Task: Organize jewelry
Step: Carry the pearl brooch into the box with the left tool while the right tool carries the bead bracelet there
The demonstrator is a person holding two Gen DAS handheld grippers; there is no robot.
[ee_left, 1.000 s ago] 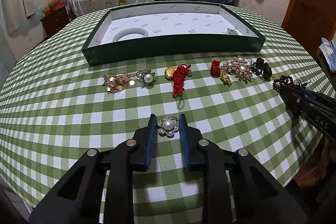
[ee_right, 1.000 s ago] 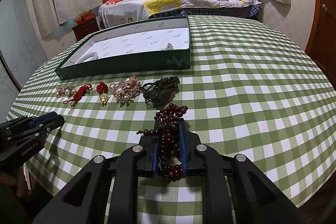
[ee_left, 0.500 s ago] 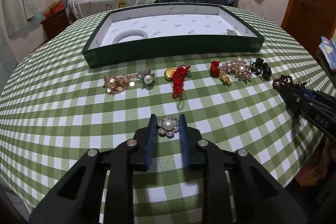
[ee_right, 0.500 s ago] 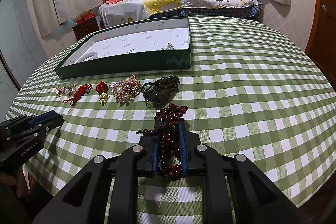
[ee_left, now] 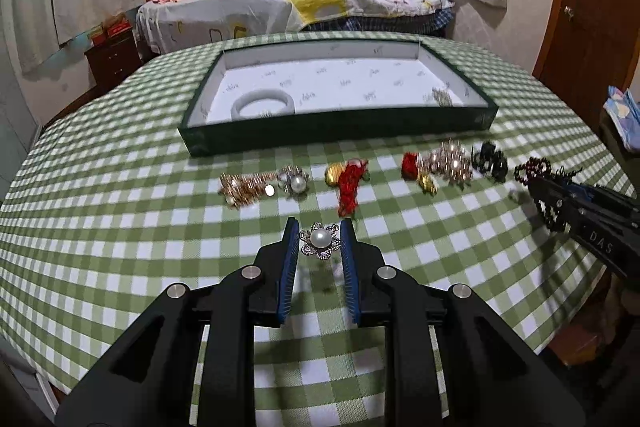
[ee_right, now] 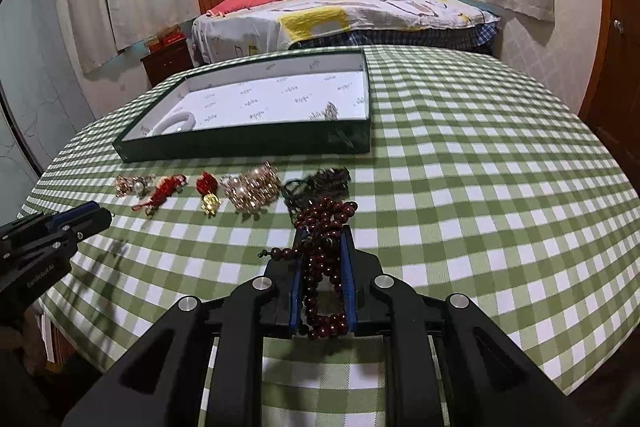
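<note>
Two grippers at work over one round table (ee_left: 120, 227) in green check cloth; places given from the green tray (ee_left: 340, 131).

1. Green tray, shallow, white printed lining, far half of the table. Inside: a white bangle (ee_left: 262, 103) at its left end, a small gold piece (ee_left: 441, 95) at its right end. Otherwise bare.

2. Row of loose jewelry on the cloth just in front of the tray's near wall, left to right: gold chain cluster (ee_left: 240, 187), pearl brooch (ee_left: 294, 180), red tassel charm (ee_left: 348, 183) with a gold bead, second red charm (ee_left: 412, 163), rhinestone-and-pearl piece (ee_left: 450, 161), black piece (ee_left: 490, 159).

3. Right gripper (ee_right: 322, 259), nearer than the row and off the tray's right end. Jaws pressed in on a dark red bead bracelet (ee_right: 322, 227); loops hang between and below the pads.

4. Left gripper (ee_left: 320, 243), nearer than the row, opposite the tray's middle. Jaws pinching a pearl flower brooch (ee_left: 320, 239) edge to edge, apparently just clear of the cloth.

Handling note, as judgement: both pieces look ready for carrying to the tray. Lift each over the near wall before lowering; set down in bare lining away from bangle and gold piece; keep the hanging bead loops from snagging the wall; open only once the piece rests on the lining.
</note>
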